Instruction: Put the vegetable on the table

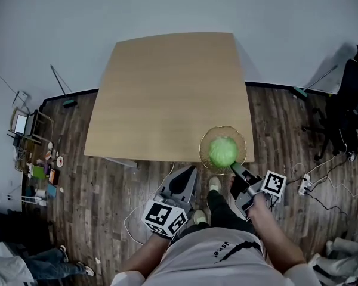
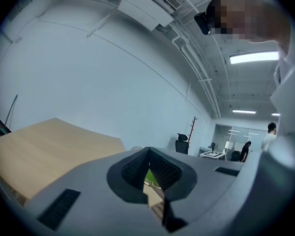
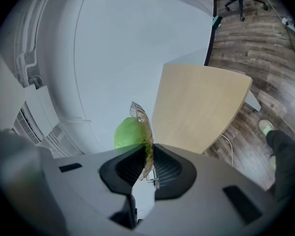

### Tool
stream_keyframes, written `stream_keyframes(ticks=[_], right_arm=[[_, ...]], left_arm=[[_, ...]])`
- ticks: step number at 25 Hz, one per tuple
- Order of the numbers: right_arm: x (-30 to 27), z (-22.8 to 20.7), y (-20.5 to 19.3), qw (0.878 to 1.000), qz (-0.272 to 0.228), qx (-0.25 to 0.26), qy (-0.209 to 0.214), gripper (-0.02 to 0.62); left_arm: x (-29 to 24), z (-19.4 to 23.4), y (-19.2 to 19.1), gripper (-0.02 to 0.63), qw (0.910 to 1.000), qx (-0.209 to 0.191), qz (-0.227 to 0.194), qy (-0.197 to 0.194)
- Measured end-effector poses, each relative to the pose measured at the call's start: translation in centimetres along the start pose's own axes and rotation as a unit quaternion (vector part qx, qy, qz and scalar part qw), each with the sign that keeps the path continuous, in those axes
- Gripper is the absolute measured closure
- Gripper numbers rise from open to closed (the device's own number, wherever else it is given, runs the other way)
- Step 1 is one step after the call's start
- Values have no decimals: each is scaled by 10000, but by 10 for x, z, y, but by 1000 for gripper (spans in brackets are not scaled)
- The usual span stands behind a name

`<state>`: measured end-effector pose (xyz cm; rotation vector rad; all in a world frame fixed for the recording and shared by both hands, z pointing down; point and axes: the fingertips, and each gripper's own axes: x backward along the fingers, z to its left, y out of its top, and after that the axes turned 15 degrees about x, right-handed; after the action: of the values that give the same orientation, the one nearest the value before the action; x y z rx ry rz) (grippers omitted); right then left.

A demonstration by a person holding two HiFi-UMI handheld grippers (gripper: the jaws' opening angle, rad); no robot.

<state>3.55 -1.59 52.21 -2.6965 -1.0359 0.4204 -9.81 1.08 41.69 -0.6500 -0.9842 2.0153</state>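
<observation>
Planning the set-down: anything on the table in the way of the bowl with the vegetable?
Nothing visible. The table is bare. The right gripper clamps the rim of the bowl, vegetable inside, at the table's near right corner; the left gripper is off the near edge.

This looks like an office or a work room. A black office chair (image 1: 345, 109) on wheels stands on the dark wood floor (image 1: 107, 177). White cables (image 1: 331, 189) and a power strip (image 1: 304, 185) lie near it. A plain wood bench (image 1: 167, 94) stands by a bare pale wall (image 1: 167, 11). Long lights (image 2: 253, 58), pipes (image 2: 189, 58) and an air unit (image 2: 147, 5) hang on the ceiling. Far off are a coat stand (image 2: 192, 129) and a person (image 2: 246, 150).
</observation>
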Motion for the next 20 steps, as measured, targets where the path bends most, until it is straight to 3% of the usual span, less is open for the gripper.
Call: stream_keyframes(ticks=[10, 20], right_arm=[[-103, -54, 70, 9985, 532, 75, -123, 540], [-167, -106, 92, 9958, 852, 26, -324, 540]], left_arm=[[-96, 64, 36, 595, 9991, -5, 64, 425], [-157, 119, 37, 595, 9975, 100, 319, 626]])
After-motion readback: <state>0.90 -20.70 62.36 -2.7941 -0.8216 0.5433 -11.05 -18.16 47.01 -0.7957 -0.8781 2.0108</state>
